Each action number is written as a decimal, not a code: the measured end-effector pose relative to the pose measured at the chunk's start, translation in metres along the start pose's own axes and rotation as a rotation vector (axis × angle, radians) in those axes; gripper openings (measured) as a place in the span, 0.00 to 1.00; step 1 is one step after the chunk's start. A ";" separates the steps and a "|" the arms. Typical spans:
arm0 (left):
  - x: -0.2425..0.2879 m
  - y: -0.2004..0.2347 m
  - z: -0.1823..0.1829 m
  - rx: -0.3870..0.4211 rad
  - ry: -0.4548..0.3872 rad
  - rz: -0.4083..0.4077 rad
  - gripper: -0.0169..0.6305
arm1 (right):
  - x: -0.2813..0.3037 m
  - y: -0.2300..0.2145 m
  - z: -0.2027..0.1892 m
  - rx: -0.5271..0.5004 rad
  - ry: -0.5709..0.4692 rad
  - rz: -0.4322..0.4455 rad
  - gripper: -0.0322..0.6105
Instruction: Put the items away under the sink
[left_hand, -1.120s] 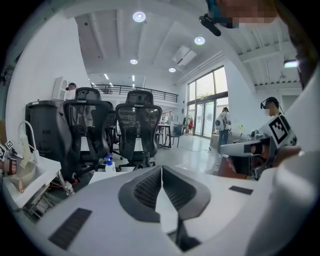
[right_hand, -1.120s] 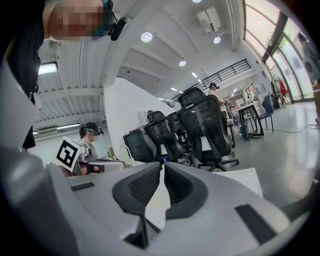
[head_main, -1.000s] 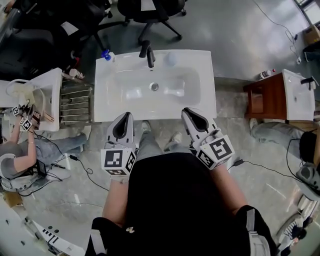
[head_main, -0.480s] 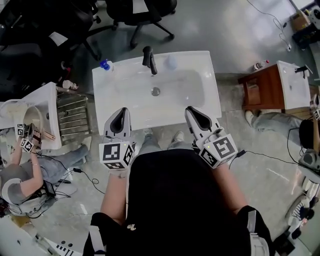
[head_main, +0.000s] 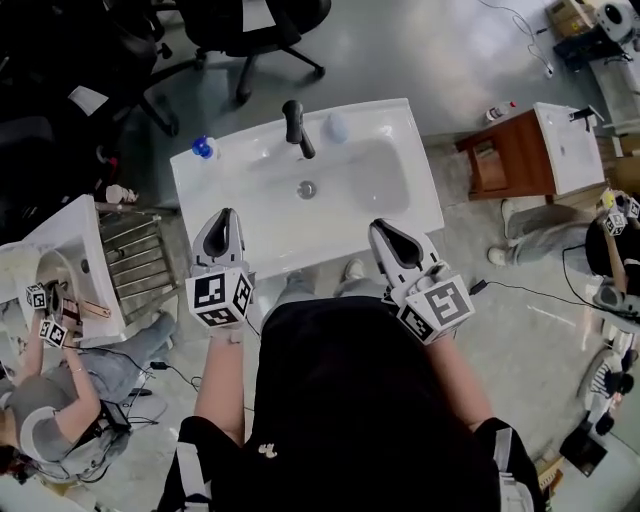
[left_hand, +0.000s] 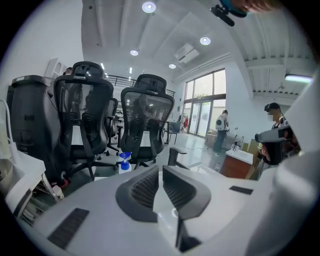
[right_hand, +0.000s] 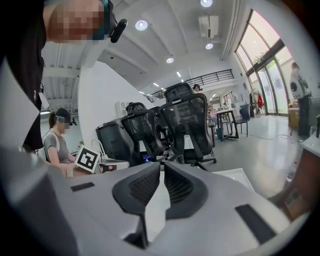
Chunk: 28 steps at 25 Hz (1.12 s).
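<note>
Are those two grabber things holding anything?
Nothing is held. The left gripper and the right gripper are both shut and empty, at the front edge of the sink.

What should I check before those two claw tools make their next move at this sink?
1. Left gripper empty, jaws together: ok.
2. Right gripper empty, jaws together: ok.
3. Blue-capped bottle upright at the sink's back left corner: ok.
4. Bottle between a gripper's jaws: not ok, both grippers are at the sink's front edge.
5. Space under the sink open: cannot tell, hidden from view.
</note>
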<state>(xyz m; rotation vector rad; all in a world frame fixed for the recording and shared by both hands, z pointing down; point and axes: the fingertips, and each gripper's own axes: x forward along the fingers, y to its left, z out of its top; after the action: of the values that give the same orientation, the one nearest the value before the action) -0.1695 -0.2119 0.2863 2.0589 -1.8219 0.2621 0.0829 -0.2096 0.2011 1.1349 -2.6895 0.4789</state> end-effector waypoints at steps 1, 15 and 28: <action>0.004 0.006 -0.001 -0.003 0.003 -0.001 0.06 | 0.001 0.002 -0.001 -0.001 0.006 -0.011 0.12; 0.069 0.071 -0.029 -0.010 0.066 -0.003 0.07 | 0.009 0.010 -0.017 -0.012 0.071 -0.167 0.12; 0.131 0.117 -0.059 0.060 0.138 0.047 0.39 | 0.003 0.006 -0.028 0.012 0.124 -0.316 0.12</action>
<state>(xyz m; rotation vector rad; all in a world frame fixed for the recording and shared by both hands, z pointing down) -0.2599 -0.3190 0.4081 1.9858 -1.8008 0.4650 0.0779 -0.1977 0.2272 1.4482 -2.3474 0.4934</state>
